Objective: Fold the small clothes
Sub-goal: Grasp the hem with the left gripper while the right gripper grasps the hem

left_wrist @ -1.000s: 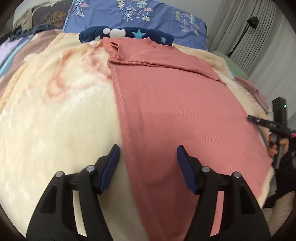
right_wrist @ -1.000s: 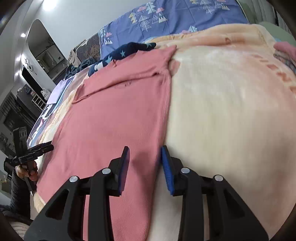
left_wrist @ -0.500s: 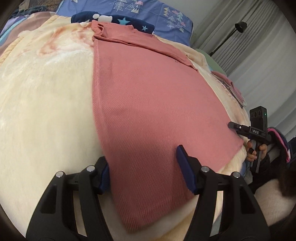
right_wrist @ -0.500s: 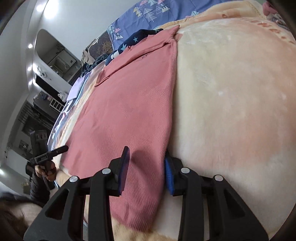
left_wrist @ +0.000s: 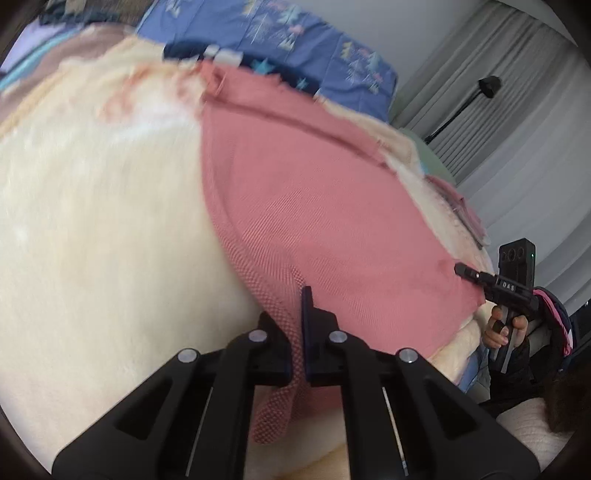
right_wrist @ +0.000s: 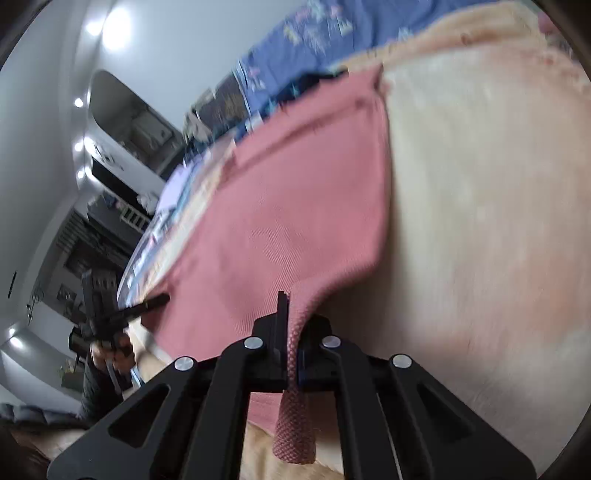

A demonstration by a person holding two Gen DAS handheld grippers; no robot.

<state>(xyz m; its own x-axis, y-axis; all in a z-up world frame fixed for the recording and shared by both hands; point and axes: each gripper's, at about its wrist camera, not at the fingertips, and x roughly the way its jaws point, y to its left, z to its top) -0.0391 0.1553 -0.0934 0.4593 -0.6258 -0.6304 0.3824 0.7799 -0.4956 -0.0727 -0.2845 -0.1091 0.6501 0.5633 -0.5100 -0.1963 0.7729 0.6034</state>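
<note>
A pink shirt (left_wrist: pixel 325 221) lies spread on a cream fleece blanket (left_wrist: pixel 103 240) that covers the bed, its collar end far from the cameras and its hem at the near edge. The left gripper (left_wrist: pixel 298 332) has just closed; its jaws pinch the hem's left corner, and a tail of knit cloth hangs down below them. The right gripper (right_wrist: pixel 290 332) has likewise just closed, its jaws pinching the hem's right corner, which rises off the blanket in a ridge with a flap of cloth hanging below. In each wrist view the other gripper shows at the far corner of the hem, held in a hand (left_wrist: pixel 498 326).

The blanket is pale, plush and faintly printed with reddish marks near its far end. Beyond the shirt's collar lies a dark navy garment (left_wrist: pixel 280 72) with stars, touching or just beside the shirt; the blur hides which. Behind it is a blue pillow (left_wrist: pixel 295 40) with small tree prints.

On the left wrist view's right side hang grey curtains (left_wrist: pixel 517 92), with a black lamp (left_wrist: pixel 487 86) on a thin stand in front of them. On the right wrist view's left side are a white wall, bright ceiling spots (right_wrist: pixel 114 29), an arched niche (right_wrist: pixel 125 122) with shelves and dark furniture lower down, all blurred.
</note>
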